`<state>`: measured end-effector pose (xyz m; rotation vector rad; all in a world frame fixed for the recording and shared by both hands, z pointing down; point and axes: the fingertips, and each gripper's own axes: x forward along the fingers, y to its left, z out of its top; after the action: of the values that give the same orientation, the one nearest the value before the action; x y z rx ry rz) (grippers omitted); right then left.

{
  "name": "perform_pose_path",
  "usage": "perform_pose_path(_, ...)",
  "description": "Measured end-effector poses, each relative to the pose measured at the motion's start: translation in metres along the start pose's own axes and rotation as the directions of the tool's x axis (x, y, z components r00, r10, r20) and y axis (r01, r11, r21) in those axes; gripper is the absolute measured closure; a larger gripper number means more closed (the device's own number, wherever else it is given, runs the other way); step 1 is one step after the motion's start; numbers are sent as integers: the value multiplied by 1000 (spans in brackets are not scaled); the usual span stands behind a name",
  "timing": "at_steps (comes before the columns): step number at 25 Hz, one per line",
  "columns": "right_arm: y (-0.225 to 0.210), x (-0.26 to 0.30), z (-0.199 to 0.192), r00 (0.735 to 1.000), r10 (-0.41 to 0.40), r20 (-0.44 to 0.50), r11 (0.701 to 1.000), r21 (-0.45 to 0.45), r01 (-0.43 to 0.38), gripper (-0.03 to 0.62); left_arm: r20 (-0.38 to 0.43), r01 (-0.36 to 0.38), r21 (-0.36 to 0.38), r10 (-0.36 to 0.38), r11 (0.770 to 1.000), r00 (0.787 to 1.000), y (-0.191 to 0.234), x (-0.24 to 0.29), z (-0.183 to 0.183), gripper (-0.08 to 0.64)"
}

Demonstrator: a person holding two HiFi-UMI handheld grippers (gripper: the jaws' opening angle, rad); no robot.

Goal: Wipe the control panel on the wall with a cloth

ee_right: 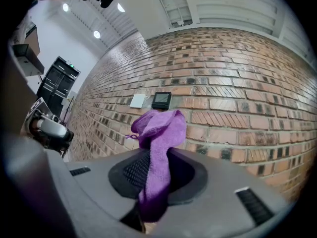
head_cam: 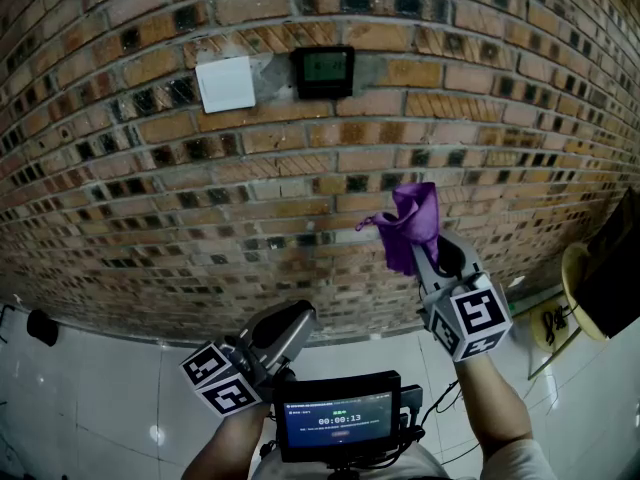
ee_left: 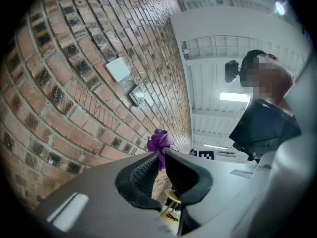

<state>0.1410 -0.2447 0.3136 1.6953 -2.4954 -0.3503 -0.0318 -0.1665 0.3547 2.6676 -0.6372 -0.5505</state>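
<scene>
The black control panel [head_cam: 322, 71] with a small greenish screen hangs high on the brick wall [head_cam: 150, 188]; it also shows in the right gripper view [ee_right: 161, 99] and the left gripper view [ee_left: 136, 96]. My right gripper [head_cam: 427, 256] [ee_right: 156, 157] is shut on a purple cloth [head_cam: 410, 223] [ee_right: 159, 133] that bunches above the jaws, well below and right of the panel, off the wall. My left gripper [head_cam: 298, 320] [ee_left: 159, 158] hangs low near the wall's foot, jaws a narrow gap apart with nothing between them.
A white switch plate [head_cam: 225, 83] sits just left of the panel. A yellow stool [head_cam: 578, 298] [ee_left: 171, 199] stands at the right by the wall. A small black object [head_cam: 41, 326] lies at the wall's foot on the left. A display device [head_cam: 338, 418] sits at my chest.
</scene>
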Motion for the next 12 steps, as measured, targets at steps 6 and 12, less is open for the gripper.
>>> perform_pose_path(6,5,-5,-5,1000,10,-5,1000,13,-10,506,-2,1,2,-1,1000,1000,1,2,0,529)
perform_pose_path(12,9,-9,-7,1000,21,-13,999,24,-21,506,-3,-2,2,2,1000,1000,3,2,0,529)
